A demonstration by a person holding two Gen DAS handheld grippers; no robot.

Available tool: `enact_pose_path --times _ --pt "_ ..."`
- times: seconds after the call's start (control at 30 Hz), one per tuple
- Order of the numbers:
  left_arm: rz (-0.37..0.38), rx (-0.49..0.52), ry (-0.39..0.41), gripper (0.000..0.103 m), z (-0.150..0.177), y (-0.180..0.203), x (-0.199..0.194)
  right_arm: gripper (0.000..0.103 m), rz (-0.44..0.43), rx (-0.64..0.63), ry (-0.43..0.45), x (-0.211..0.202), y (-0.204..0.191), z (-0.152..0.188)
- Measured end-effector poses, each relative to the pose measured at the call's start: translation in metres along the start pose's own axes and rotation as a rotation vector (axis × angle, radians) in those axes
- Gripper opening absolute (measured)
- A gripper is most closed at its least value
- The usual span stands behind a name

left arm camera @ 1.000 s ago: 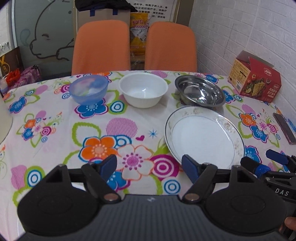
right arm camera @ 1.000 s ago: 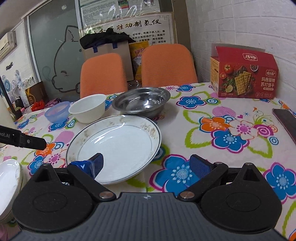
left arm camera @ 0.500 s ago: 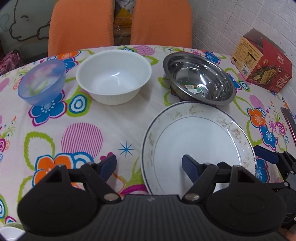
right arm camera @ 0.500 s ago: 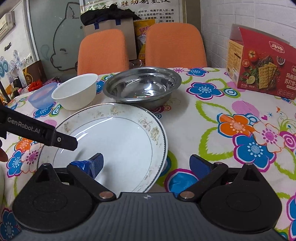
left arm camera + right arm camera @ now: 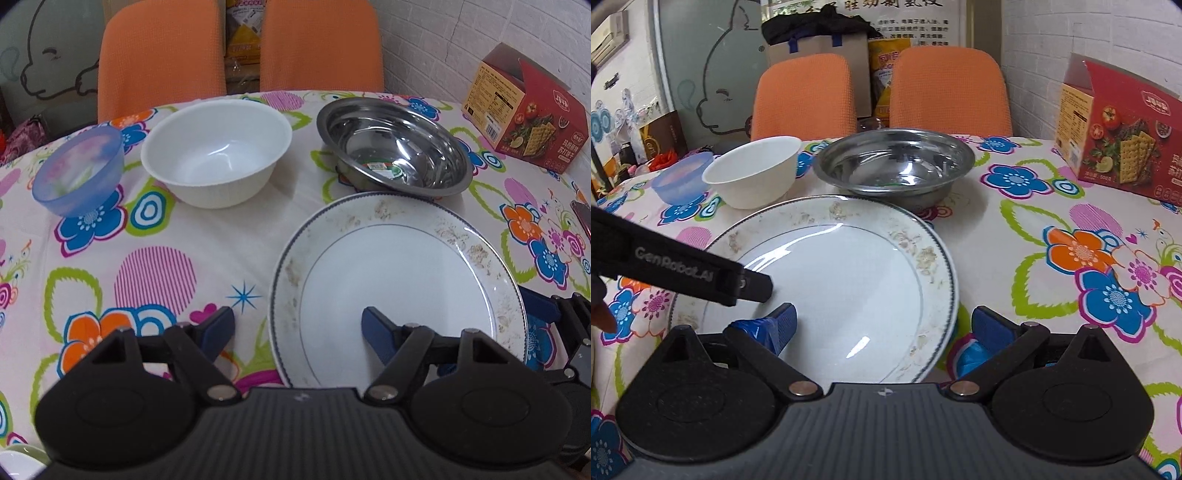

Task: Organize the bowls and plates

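Observation:
A large white plate point(image 5: 399, 280) with a patterned rim lies on the flowered table point(image 5: 155, 273). My left gripper point(image 5: 297, 328) is open and straddles the plate's left rim, its right finger over the plate. My right gripper point(image 5: 882, 328) is open across the right rim of the same plate point(image 5: 849, 280), its left finger over the plate. One finger of the left gripper point(image 5: 753, 288) reaches in above the plate. Behind stand a steel bowl point(image 5: 395, 147), a white bowl point(image 5: 218, 151) and a small blue bowl point(image 5: 79, 173).
A red cracker box point(image 5: 524, 114) stands at the back right by the brick wall. Two orange chairs point(image 5: 162, 55) stand behind the table. The edge of another white dish point(image 5: 14, 461) shows at the near left. A dark phone point(image 5: 581, 218) lies at the right edge.
Both grippers have moved forward and lower toward the large plate. Its left and right rims now lie between their open fingers. The dishes have not moved.

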State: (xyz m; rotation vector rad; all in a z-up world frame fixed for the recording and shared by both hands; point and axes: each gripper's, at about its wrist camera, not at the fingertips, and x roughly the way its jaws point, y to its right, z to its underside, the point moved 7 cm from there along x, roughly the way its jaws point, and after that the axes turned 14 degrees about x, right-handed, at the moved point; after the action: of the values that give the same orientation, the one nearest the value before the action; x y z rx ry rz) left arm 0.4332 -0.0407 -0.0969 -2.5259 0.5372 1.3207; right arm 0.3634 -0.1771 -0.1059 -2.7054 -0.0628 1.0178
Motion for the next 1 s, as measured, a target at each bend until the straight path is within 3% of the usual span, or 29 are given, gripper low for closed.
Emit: enact_pose_path --times 0.1,0.13,0.27,0.47,1.0 --pt "0.007 0.005 0.008 0.063 -0.002 0.005 -0.002 0.090 -0.032 -0.026 -0.006 0.001 -0.013 0.004" --pt "0.018 0.010 0.012 0.054 -0.003 0.008 -0.003 0.090 -0.023 -0.017 -0.004 0.001 -0.013 0.003" --pt "0.010 0.001 0.001 0.053 -0.003 0.011 -0.004 0.089 -0.014 0.023 -0.009 -0.001 -0.014 0.001" --pt "0.057 -0.028 -0.001 0.051 0.003 0.010 -0.011 0.089 0.002 0.003 0.038 -0.016 -0.020 0.005" --pt "0.017 -0.026 0.077 0.050 0.035 0.003 -0.068 0.089 -0.034 0.026 0.083 -0.062 -0.053 0.020"
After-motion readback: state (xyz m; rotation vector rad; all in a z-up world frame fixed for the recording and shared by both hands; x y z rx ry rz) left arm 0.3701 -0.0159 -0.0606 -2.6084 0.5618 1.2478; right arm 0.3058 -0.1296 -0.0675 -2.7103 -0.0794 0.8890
